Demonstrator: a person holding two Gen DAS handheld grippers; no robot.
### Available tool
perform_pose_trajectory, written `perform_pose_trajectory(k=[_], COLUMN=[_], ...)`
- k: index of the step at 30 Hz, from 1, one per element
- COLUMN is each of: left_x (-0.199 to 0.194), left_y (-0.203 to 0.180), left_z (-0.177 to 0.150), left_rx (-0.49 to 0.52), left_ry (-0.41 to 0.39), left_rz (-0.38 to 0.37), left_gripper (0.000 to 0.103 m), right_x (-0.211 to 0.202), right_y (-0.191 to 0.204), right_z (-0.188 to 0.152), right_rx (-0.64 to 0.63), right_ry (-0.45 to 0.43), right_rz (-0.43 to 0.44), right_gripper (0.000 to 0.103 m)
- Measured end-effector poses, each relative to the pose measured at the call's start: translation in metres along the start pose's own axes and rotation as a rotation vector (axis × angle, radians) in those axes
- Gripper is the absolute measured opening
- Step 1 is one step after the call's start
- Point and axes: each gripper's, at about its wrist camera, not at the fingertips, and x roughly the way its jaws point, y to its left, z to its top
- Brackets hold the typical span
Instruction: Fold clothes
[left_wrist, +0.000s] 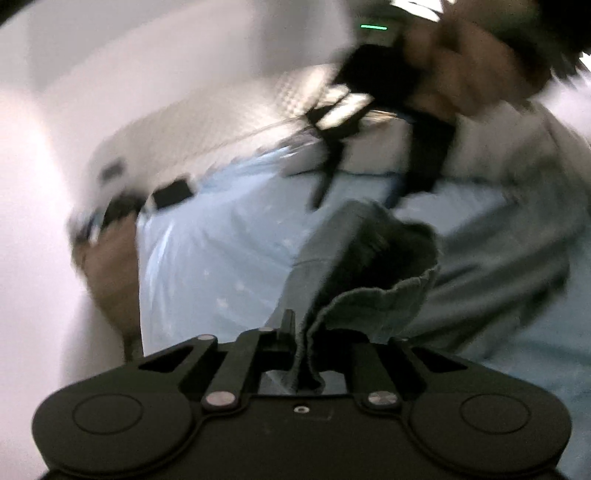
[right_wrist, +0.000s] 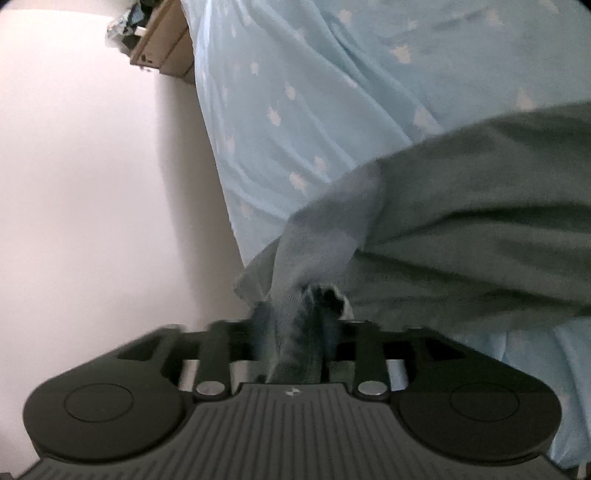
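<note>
A grey-green garment (left_wrist: 369, 295) is held up between both grippers. My left gripper (left_wrist: 304, 343) is shut on a bunched hem of it, and the cloth opens into a tube-like fold above the jaws. My right gripper (right_wrist: 295, 332) is shut on another bunched edge of the same garment (right_wrist: 480, 221), which stretches away to the right. In the left wrist view the right gripper (left_wrist: 328, 184) shows blurred at upper centre, held in the person's hand (left_wrist: 472, 66). The fingertips of both grippers are hidden by cloth.
A light blue sheet with white star prints (right_wrist: 332, 92) covers the surface below, also in the left wrist view (left_wrist: 221, 258). A white wall (right_wrist: 92, 184) is at left. A cardboard box with clutter (right_wrist: 162, 40) stands at the far corner.
</note>
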Motion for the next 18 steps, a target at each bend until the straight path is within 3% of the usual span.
perform_pose_trajectory(k=[4,8,15,18], left_x=[-0.001,-0.005,-0.008,-0.008], left_y=[0.030,0.056,0.062,0.064], left_z=[0.000,-0.003,-0.001,0.000], left_rx=[-0.262,-0.479,-0.539,-0.562], left_ry=[0.054,0.089,0.109,0.118], left_rz=[0.044,0.084,0.110,0.115], left_gripper=[0.006,0.006,0.007,0.007], right_x=[-0.011,-0.006,0.023,0.024], right_y=[-0.011,-0.025,-0.031,-0.034], right_z=[0.002,-0.001,-0.025,-0.031], right_rx=[-0.006,-0.016,-0.078,-0.095], right_ry=[-0.070,-0.070,0.051,0.057], right_rz=[0.056,0.057,0.137,0.141], right_gripper=[0.063,0.065,0.063,0.059])
